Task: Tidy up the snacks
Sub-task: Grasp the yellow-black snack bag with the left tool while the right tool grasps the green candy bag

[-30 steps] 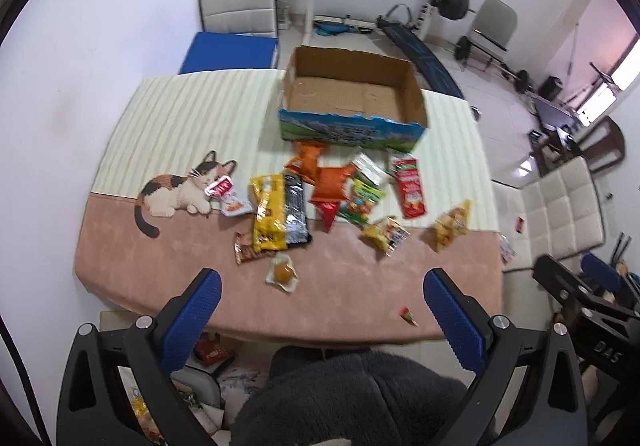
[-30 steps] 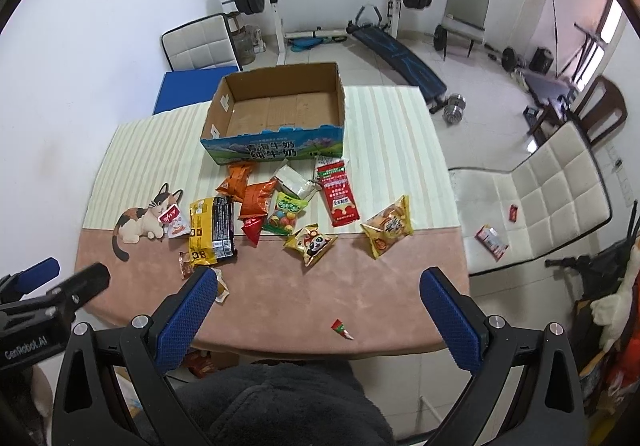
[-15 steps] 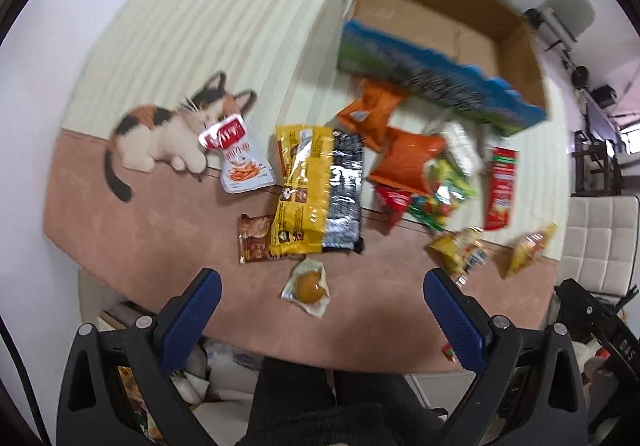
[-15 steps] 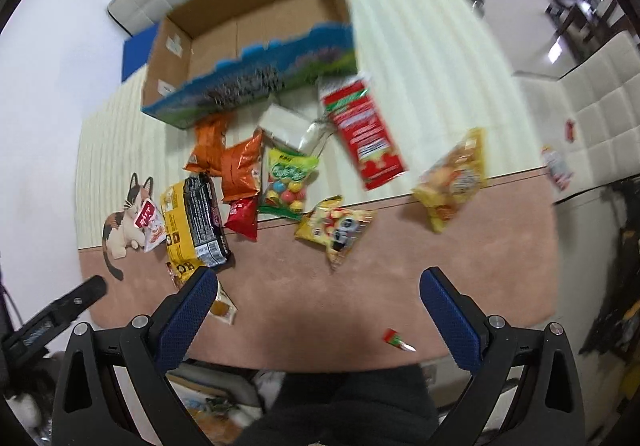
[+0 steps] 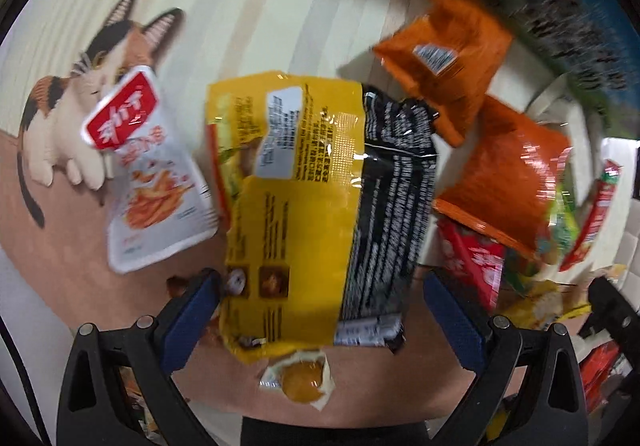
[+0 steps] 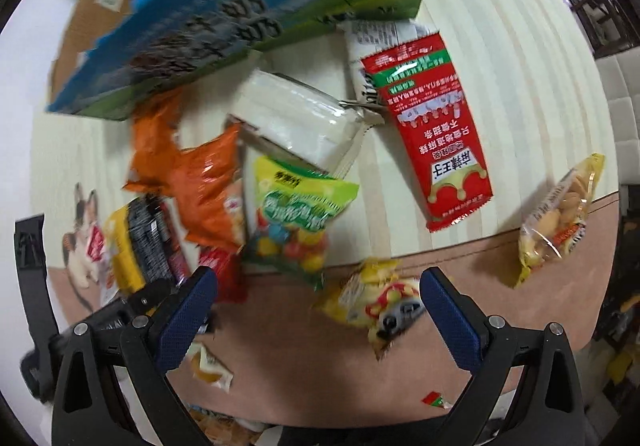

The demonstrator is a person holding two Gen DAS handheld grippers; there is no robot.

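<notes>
Snack packs lie scattered on the table in front of an open cardboard box (image 6: 224, 26). My left gripper (image 5: 320, 294) is open, its fingers on either side of the near end of a yellow and black pack (image 5: 316, 206). A white and red pouch (image 5: 148, 174) lies to its left, orange bags (image 5: 452, 70) to its right. A small round snack (image 5: 300, 374) lies just below. My right gripper (image 6: 316, 286) is open above a green candy bag (image 6: 296, 222) and a yellow pack (image 6: 380, 302). A long red pack (image 6: 436, 130) lies further right.
The box front also shows at the top right of the left wrist view (image 5: 560, 6). A cat picture (image 5: 80, 86) marks the tablecloth at the left. A clear bag of biscuits (image 6: 556, 222) lies near the right table edge. A small red wrapper (image 6: 436, 400) lies near the front edge.
Both grippers have dropped from high above the table to close over the snacks. The left one now straddles the yellow and black pack. Both stay open.
</notes>
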